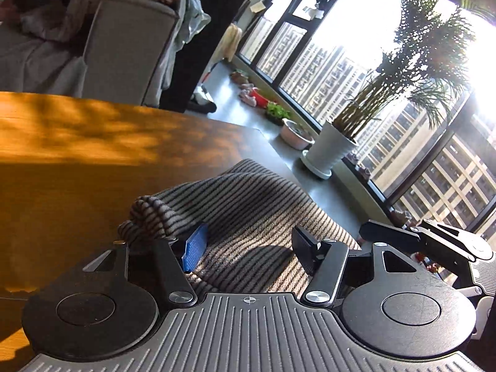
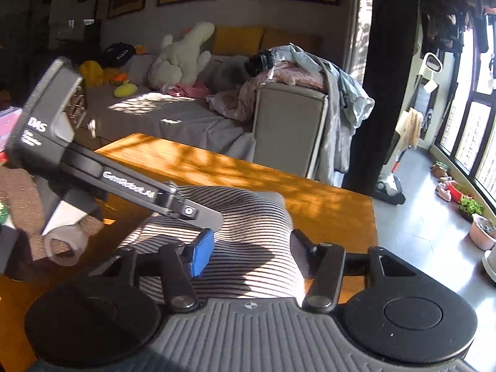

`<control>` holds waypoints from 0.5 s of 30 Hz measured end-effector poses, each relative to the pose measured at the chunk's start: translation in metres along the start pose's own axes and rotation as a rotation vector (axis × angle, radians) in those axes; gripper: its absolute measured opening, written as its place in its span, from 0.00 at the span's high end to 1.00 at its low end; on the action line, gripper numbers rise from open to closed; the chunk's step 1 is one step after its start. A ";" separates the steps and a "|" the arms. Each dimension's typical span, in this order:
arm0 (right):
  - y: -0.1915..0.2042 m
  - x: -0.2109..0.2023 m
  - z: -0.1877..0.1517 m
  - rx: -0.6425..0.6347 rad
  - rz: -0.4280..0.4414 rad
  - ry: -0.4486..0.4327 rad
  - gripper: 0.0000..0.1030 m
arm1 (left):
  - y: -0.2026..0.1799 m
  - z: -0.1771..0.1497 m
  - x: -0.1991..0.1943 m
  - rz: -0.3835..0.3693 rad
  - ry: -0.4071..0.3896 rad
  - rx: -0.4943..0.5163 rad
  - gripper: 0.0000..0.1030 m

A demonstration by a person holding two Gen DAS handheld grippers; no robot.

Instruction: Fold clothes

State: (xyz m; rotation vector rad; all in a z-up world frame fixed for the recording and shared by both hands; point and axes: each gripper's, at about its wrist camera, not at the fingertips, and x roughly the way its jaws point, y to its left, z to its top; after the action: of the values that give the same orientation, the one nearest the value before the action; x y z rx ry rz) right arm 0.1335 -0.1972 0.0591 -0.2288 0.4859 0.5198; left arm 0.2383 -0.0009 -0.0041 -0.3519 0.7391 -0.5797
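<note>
A striped garment lies on the wooden table, near its right edge, bunched into a fold at its left side. The left gripper hovers over it with its jaws apart, the cloth lying between and under them; whether the pads press on it cannot be told. The right gripper is also above the striped garment, jaws apart with the fabric spread beneath. In the right wrist view the left gripper's body crosses from the left. A grey sofa stands beyond the table, and a potted plant by the window.
</note>
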 end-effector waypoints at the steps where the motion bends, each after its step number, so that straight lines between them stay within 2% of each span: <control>1: 0.007 -0.007 -0.001 -0.014 0.038 -0.013 0.56 | 0.001 0.000 0.000 -0.001 0.003 0.002 0.37; 2: 0.017 -0.012 -0.003 -0.035 0.088 -0.024 0.56 | 0.002 0.000 -0.001 -0.002 0.005 0.004 0.37; 4: 0.035 -0.017 -0.009 -0.075 0.141 -0.024 0.46 | 0.003 0.000 -0.001 -0.007 0.005 0.008 0.37; 5: 0.043 -0.016 -0.012 -0.096 0.148 -0.020 0.36 | 0.004 -0.001 -0.001 -0.009 0.004 0.006 0.37; 6: 0.050 -0.014 -0.016 -0.127 0.139 -0.014 0.31 | 0.005 -0.001 -0.001 -0.011 0.003 0.004 0.37; 9: 0.071 0.001 -0.031 -0.246 0.056 0.011 0.30 | 0.005 -0.001 -0.002 -0.012 0.003 0.000 0.36; 10: 0.076 0.005 -0.036 -0.292 0.012 0.011 0.33 | 0.005 0.000 -0.003 -0.014 0.004 -0.003 0.36; 11: 0.079 0.009 -0.039 -0.339 -0.041 0.009 0.56 | 0.005 0.002 -0.003 -0.017 0.007 -0.010 0.36; 12: 0.079 0.008 -0.037 -0.352 -0.065 0.008 0.70 | 0.006 0.003 -0.005 -0.022 0.010 -0.018 0.36; 14: 0.068 -0.003 -0.026 -0.302 -0.058 -0.009 0.81 | 0.007 0.006 -0.008 -0.043 0.015 -0.034 0.36; 15: 0.064 -0.009 -0.022 -0.298 -0.061 -0.019 0.82 | 0.007 0.007 -0.010 -0.053 0.016 -0.039 0.35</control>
State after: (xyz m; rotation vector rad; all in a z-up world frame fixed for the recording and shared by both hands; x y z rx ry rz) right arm 0.0847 -0.1540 0.0390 -0.5222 0.3804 0.5338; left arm 0.2405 0.0116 0.0025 -0.4045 0.7588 -0.6190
